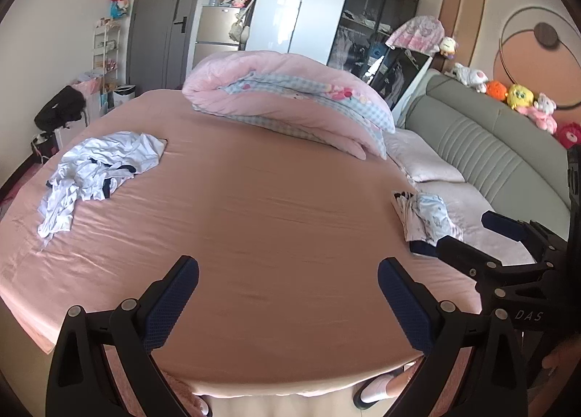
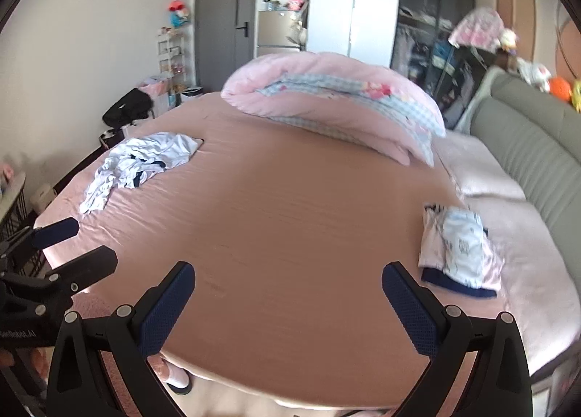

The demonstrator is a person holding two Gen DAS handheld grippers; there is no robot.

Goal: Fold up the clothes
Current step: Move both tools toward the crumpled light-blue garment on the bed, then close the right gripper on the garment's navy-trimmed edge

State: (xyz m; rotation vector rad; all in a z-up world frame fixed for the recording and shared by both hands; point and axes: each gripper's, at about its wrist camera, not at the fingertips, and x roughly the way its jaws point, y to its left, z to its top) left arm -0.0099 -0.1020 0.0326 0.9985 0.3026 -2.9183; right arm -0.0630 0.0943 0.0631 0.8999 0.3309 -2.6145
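- From the left wrist we count two lots of clothing on the pink bed [image 1: 272,199]: one crumpled white pile [image 1: 98,170] at the far left, its long axis running from near-left to far-right, and one folded stack [image 1: 425,217] at the right beside the pillows; one rolled pink quilt [image 1: 290,97] lies across the far end; the left hand-held gripper [image 1: 288,293] hovers over the bare sheet with its fingers wide apart and nothing between them; the right hand-held gripper [image 1: 468,232] shows at the right edge, just beside the folded stack, also spread and empty.
- From the right wrist we count the same two: the white pile [image 2: 138,163] far left, the folded stack [image 2: 461,250] near right, its long axis pointing away from us; the right hand-held gripper [image 2: 288,295] stands agape, holding nothing; the left hand-held gripper [image 2: 85,241] at the left edge has its fingers apart.
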